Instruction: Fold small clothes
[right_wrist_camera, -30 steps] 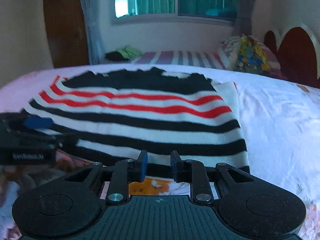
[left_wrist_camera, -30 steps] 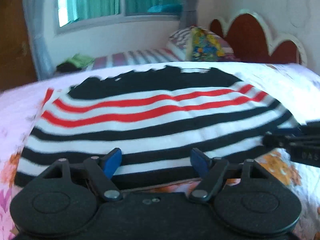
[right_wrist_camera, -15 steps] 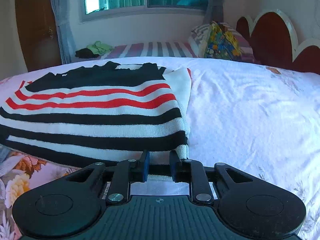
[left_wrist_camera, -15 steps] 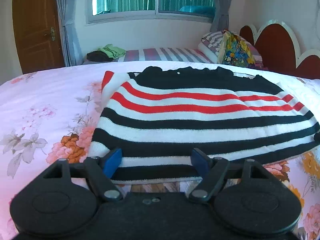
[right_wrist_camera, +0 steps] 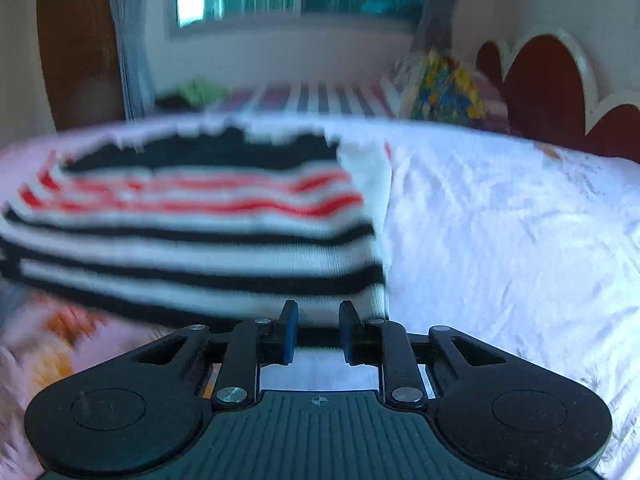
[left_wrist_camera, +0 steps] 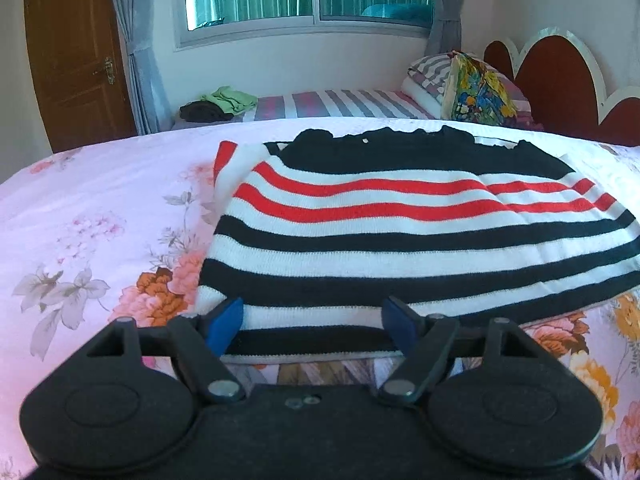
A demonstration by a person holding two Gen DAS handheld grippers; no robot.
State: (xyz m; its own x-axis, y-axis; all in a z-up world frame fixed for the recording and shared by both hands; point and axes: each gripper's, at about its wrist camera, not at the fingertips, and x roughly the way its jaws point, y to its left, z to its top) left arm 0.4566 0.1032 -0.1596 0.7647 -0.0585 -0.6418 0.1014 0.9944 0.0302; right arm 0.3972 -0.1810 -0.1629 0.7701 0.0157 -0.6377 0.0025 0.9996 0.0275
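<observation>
Both tongs hover at the near hem of the striped sweater (left_wrist_camera: 408, 236) on the bed (left_wrist_camera: 100, 216): left tongs (left_wrist_camera: 312, 322) spread wide, right tongs (right_wrist_camera: 318, 330) narrowly parted, seemingly gripping nothing amid blur.

No legible text, label, brand, number or sign found in either view. The sweater (left_wrist_camera: 400, 240) carries stripes only. The pillow (left_wrist_camera: 476, 94) bears a coloured print, no lettering made out. The left gripper (left_wrist_camera: 312, 320) and right gripper (right_wrist_camera: 318, 330) housings show no readable marking; the right wrist view is blurred.
</observation>
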